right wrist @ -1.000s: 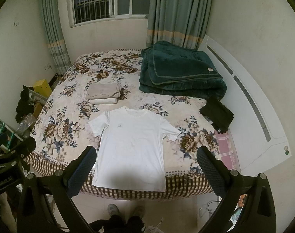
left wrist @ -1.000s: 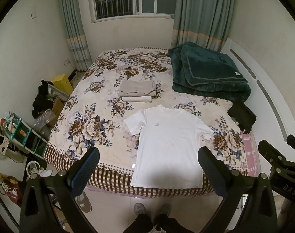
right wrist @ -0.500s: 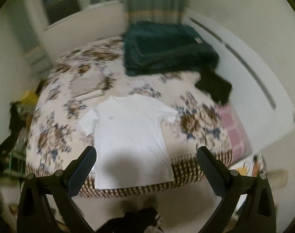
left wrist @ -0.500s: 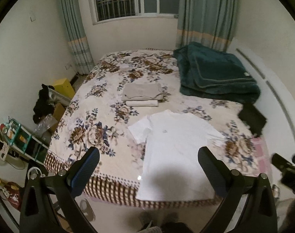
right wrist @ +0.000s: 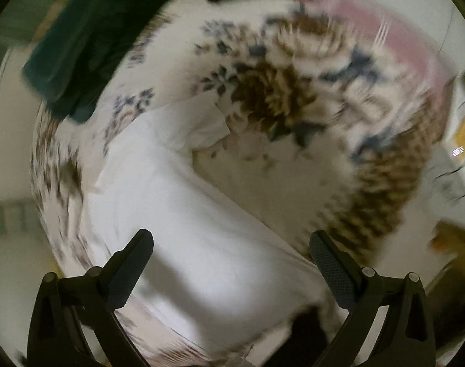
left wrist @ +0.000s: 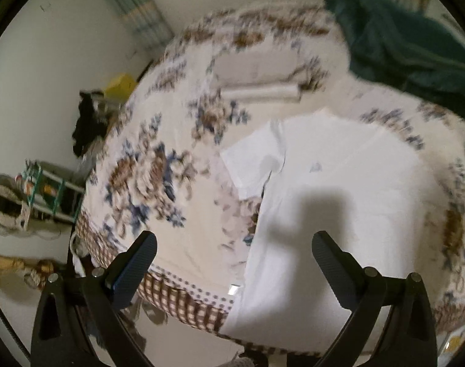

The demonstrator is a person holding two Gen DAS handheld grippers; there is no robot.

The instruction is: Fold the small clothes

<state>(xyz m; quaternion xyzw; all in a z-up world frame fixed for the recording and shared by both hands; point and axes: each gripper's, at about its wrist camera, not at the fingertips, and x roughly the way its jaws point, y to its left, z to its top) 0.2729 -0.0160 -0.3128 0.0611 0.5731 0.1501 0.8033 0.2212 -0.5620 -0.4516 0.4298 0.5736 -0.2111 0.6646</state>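
Fingers of the left gripper [left wrist: 232, 263] stand wide apart at the bottom of the left wrist view, and nothing is between them. Just past them lies the white T-shirt [left wrist: 339, 202], spread flat on the flowery bedspread [left wrist: 146, 177], with its bottom edge at the checked edge of the bed. One short sleeve [left wrist: 253, 162] sticks out to the side, and a dark shadow falls on the middle of the shirt. Farther back sits a small pile of folded clothes [left wrist: 260, 79], well apart from the shirt. Farthest back, a dark green blanket [left wrist: 410, 39] is heaped by the wall. The right wrist view is very blurry. There the right gripper [right wrist: 230, 263] is wide apart too and grips nothing. The same white T-shirt [right wrist: 183, 214] lies under and past its fingers, slanting across the bedspread [right wrist: 275, 91]. The green blanket [right wrist: 88, 42] shows far back, up at the top left.
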